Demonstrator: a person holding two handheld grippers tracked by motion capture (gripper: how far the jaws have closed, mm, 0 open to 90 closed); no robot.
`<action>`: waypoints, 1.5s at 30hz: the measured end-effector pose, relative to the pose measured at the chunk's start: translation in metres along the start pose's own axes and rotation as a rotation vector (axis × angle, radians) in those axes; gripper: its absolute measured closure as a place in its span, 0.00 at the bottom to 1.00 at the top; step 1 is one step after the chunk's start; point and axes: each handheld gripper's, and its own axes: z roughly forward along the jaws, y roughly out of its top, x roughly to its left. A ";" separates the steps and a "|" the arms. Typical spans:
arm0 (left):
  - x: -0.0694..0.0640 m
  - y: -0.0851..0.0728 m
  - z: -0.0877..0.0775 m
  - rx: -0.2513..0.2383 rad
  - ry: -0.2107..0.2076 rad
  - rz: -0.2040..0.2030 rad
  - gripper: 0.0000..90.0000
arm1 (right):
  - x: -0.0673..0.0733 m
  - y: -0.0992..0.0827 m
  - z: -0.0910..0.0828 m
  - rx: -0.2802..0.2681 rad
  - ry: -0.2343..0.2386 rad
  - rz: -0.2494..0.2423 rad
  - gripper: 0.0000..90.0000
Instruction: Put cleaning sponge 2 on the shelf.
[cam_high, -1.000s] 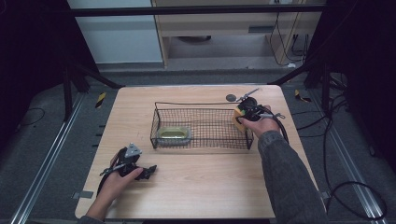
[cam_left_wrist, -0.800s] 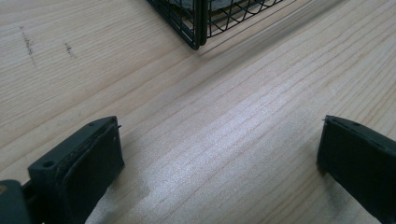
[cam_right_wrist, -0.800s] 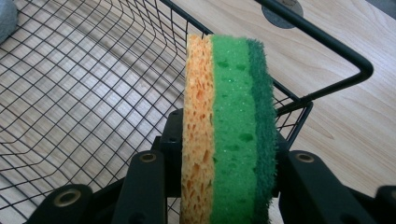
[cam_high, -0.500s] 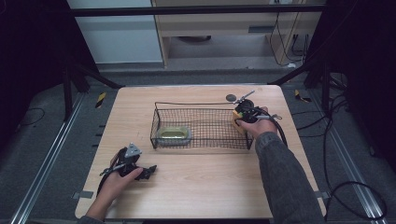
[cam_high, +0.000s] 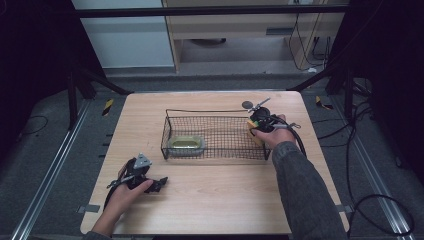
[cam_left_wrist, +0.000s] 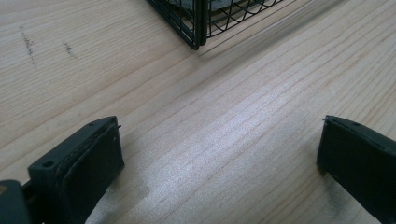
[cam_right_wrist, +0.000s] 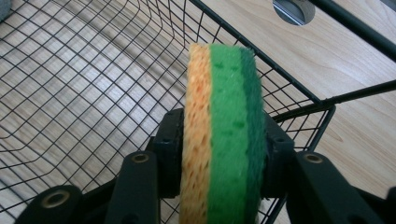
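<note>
A yellow and green sponge (cam_right_wrist: 219, 130) stands on edge between the jaws of my right gripper (cam_right_wrist: 219, 154), which is shut on it. In the high view that right gripper (cam_high: 255, 127) holds the sponge (cam_high: 251, 131) over the right end of a black wire basket (cam_high: 215, 112). A yellowish-green object (cam_high: 186, 145) lies inside the basket at its left end. My left gripper (cam_high: 152, 185) rests on the table near the front left, held by a hand. Its jaws stand wide apart over bare wood in the left gripper view, left gripper (cam_left_wrist: 219, 158) open, with a basket corner (cam_left_wrist: 198, 28) ahead.
A small dark round disc (cam_high: 247, 105) lies on the wooden table (cam_high: 220, 200) behind the basket's right end, also seen as the disc (cam_right_wrist: 294, 9) past the basket rim. Cables trail on the floor to the right of the table.
My right gripper has shifted slightly left and down with the sponge, into the basket's right end. The left gripper has stayed where it was.
</note>
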 end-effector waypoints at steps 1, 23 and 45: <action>0.000 0.000 0.000 -0.001 0.000 -0.001 0.00 | 0.000 0.000 -0.001 -0.002 0.002 -0.001 0.65; 0.000 0.000 0.000 -0.002 -0.005 0.001 0.00 | 0.017 0.000 -0.027 -0.021 0.070 -0.009 0.65; 0.001 0.000 0.001 -0.003 -0.006 0.003 0.00 | 0.038 0.010 -0.026 -0.029 0.149 -0.022 0.64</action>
